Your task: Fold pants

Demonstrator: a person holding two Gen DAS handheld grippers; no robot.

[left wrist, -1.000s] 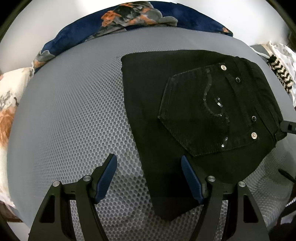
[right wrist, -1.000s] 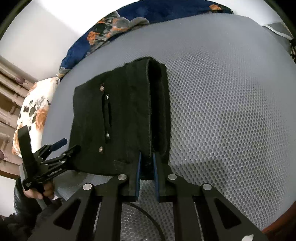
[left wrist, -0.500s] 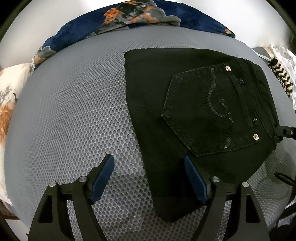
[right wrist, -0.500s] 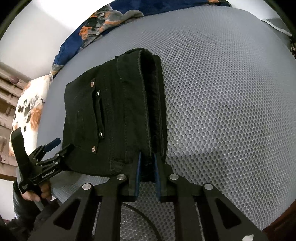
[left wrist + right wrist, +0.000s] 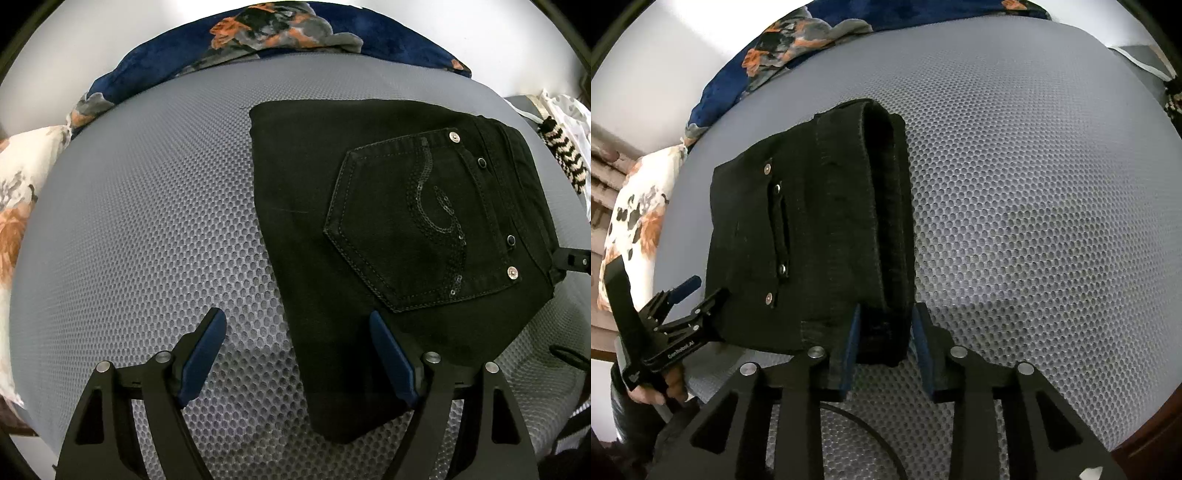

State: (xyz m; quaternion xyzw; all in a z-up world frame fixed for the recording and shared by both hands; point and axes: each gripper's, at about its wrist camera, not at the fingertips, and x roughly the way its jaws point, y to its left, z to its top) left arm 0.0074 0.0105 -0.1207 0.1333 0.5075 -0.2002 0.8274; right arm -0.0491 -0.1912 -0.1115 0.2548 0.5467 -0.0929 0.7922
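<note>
Releasing the folded black pants (image 5: 388, 236) on the grey mesh bed (image 5: 147, 221), pocket side up.

Right tool (image 5: 886, 347) straddles the thick waistband fold at the near edge, fingers parted a little with the cloth between them, apparently loosening rather than pinching; left tool (image 5: 299, 354) hovers wide apart and empty over the bundle's near corner, likely ready to square it. Plenty of bare mesh lies to the left of the pants and beyond them; floral bedding (image 5: 280, 33) crowds only the far rim.
</note>
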